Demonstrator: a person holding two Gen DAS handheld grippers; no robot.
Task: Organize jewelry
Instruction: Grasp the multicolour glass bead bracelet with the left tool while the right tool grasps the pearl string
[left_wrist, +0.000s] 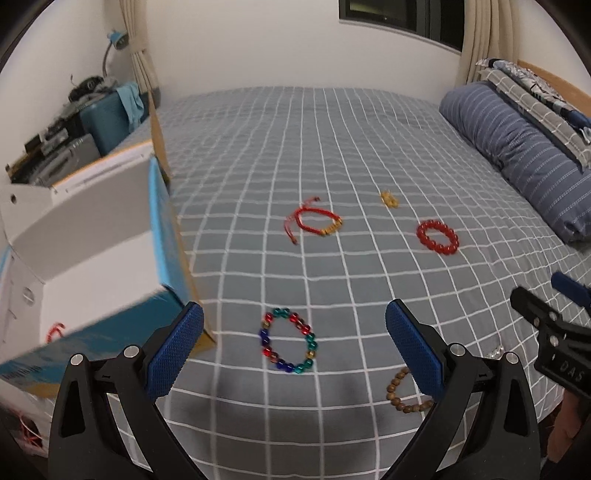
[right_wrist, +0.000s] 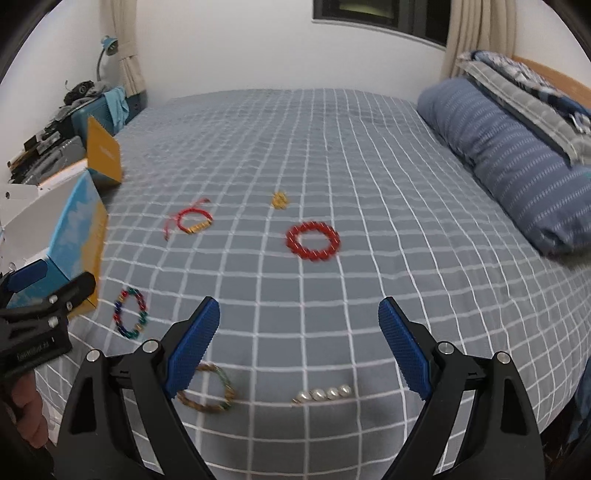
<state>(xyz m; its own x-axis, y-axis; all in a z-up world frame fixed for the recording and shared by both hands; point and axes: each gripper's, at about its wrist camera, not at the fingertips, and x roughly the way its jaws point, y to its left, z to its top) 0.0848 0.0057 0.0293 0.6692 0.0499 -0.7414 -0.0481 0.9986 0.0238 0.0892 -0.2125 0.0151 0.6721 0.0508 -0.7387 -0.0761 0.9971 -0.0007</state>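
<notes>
Both tools stand over the near edge of a bed (left_wrist: 332, 155) covered in a grey sheet with a white grid. The left tool (left_wrist: 294, 345) has its blue-padded fingers spread wide with nothing between them; the right tool (right_wrist: 299, 347) is likewise spread wide and grips nothing. In the left wrist view the neighbouring right tool shows at the right edge, its black body bearing white lettering of which only "DAS" can be read; in the right wrist view the left tool's body at the left edge carries a white label too blurred to read. The jewelry lies loose on the sheet, each piece apart from the others. A multicoloured bead bracelet (left_wrist: 289, 341) lies just beyond the left tool's fingertips, close to the corner of an open blue, white and orange cardboard box (left_wrist: 110, 258) that sits at the bed's left edge; the print along the box's blue side is blurred and illegible. A brown wooden bead bracelet (left_wrist: 400, 393) lies partly behind the left tool's right finger. A short row of pearls (right_wrist: 323, 394) lies between the right tool's fingers, nearer the bed's edge. Further up the bed lie a red cord bracelet with gold beads (left_wrist: 314, 223), a small gold piece (left_wrist: 389, 199) and a red bead bracelet (left_wrist: 437, 237). A small red item (left_wrist: 55, 330) shows inside the box. A blue striped pillow (left_wrist: 517, 155) rests along the bed's right side.
</notes>
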